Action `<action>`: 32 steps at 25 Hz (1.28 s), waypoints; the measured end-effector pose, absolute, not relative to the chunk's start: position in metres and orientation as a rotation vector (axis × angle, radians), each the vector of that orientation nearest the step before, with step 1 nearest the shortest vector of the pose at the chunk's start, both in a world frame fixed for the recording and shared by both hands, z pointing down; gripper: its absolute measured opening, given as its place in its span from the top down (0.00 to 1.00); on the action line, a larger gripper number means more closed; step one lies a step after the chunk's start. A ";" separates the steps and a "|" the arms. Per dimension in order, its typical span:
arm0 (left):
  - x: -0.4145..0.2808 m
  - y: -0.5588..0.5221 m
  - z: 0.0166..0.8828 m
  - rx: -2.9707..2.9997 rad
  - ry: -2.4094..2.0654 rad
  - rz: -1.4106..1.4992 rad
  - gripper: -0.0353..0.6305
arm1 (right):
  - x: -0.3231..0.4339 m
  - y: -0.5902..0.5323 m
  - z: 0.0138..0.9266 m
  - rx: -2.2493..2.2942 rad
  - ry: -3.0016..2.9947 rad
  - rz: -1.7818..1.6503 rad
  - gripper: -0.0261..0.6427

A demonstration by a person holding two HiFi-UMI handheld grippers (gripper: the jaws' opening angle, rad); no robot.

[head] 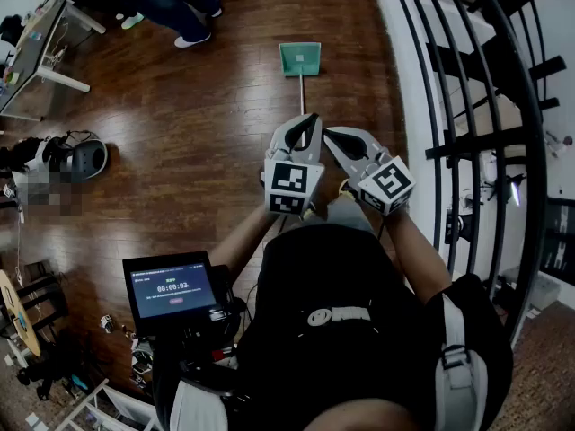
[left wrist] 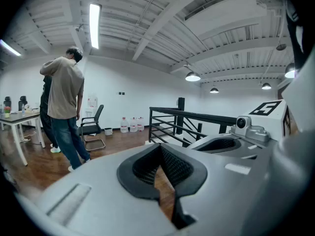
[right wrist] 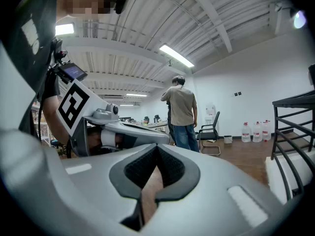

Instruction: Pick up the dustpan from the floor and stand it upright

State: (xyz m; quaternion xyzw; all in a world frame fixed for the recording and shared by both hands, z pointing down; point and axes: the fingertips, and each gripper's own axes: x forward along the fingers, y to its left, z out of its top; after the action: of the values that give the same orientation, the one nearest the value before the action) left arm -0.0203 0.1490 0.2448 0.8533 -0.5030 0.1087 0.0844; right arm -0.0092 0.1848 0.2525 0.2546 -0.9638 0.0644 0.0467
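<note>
A green dustpan [head: 299,58] lies flat on the wooden floor ahead of me, its thin pale handle [head: 301,92] pointing back toward me. My left gripper [head: 311,119] is held up in front of my chest, just short of the handle's near end, jaws shut with nothing between them. Close beside it, my right gripper [head: 330,134] is shut and empty too. In the left gripper view the left gripper [left wrist: 160,150] points level across the room, and in the right gripper view so does the right gripper [right wrist: 157,150]. Neither gripper view shows the dustpan.
A person [head: 171,3] stands on the floor beyond the dustpan to the left. A black stair railing [head: 467,106] and a white ledge run along the right. A white desk [head: 40,48] stands at far left, an office chair [left wrist: 93,127] and water bottles [left wrist: 130,125] by the wall. A tablet screen [head: 171,290] hangs at my left hip.
</note>
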 end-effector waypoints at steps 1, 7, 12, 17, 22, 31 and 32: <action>-0.022 0.144 0.242 2.547 -1.504 0.319 0.92 | -0.011 0.180 0.249 0.775 -2.935 0.193 0.96; -0.024 0.108 0.234 2.551 -1.529 0.295 0.92 | -0.012 0.142 0.242 0.770 -2.912 0.167 0.96; -0.019 0.087 0.247 2.526 -1.520 0.310 0.92 | -0.007 0.121 0.253 0.741 -2.888 0.187 0.96; -0.008 0.060 0.262 2.499 -1.511 0.359 0.92 | 0.003 0.093 0.265 0.701 -2.903 0.234 0.96; 0.004 0.013 0.285 2.458 -1.503 0.402 0.92 | 0.019 0.043 0.292 0.647 -2.910 0.328 0.96; -0.020 -0.017 0.298 2.347 -1.619 0.476 0.92 | 0.025 0.010 0.327 0.518 -2.839 0.453 0.96; -0.024 -0.020 0.304 2.319 -1.627 0.465 0.92 | 0.024 0.010 0.333 0.493 -2.829 0.459 0.96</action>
State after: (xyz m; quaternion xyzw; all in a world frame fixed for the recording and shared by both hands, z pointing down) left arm -0.0237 -0.0198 0.3043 0.8004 -0.5615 0.1606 0.1350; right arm 0.0240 0.0096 0.3333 0.1684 -0.9662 0.1569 0.1164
